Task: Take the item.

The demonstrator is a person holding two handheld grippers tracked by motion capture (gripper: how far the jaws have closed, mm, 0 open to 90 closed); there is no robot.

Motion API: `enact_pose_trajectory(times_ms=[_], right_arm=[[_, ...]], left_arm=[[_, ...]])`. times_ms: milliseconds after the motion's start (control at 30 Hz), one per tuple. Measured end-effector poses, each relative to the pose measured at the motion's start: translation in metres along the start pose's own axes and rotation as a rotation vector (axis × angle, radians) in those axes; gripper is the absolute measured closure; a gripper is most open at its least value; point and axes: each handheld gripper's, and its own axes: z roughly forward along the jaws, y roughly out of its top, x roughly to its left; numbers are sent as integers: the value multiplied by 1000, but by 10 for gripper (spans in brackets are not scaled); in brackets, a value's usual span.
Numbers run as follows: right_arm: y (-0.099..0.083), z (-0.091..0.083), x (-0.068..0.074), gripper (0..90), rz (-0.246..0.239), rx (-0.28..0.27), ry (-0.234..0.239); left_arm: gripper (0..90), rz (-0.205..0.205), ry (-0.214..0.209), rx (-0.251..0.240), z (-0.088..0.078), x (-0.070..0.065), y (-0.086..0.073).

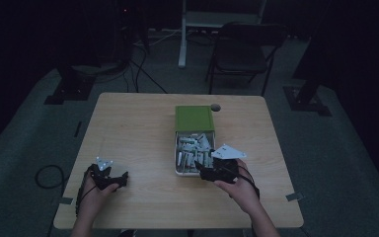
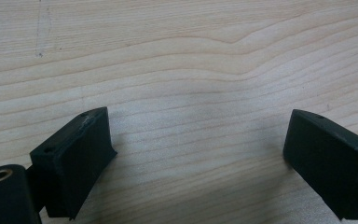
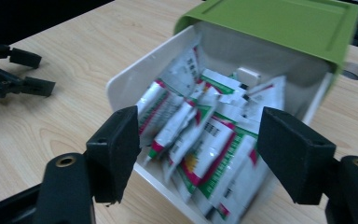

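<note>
One box (image 1: 176, 148), one green lid (image 1: 194, 118), many sachets (image 1: 192, 150), two tools.

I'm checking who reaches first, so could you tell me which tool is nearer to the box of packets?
Right. The right tool sits at the near edge of the box; the left tool rests on bare table well to its left.

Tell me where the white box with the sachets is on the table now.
In the high view the white box lies right of the table's middle, its far end under a green lid. The right gripper is at its near right corner, jaws open.
</note>
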Motion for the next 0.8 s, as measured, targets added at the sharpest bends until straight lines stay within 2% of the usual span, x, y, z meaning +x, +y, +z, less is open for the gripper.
enact_pose_trajectory(times_ms=[600,800], right_arm=[[-1,39,23,322,-16,34,50],[-2,49,27,350,-2,49,60]], left_arm=[[81,0,0,0,0,0,0],[82,0,0,0,0,0,0]])
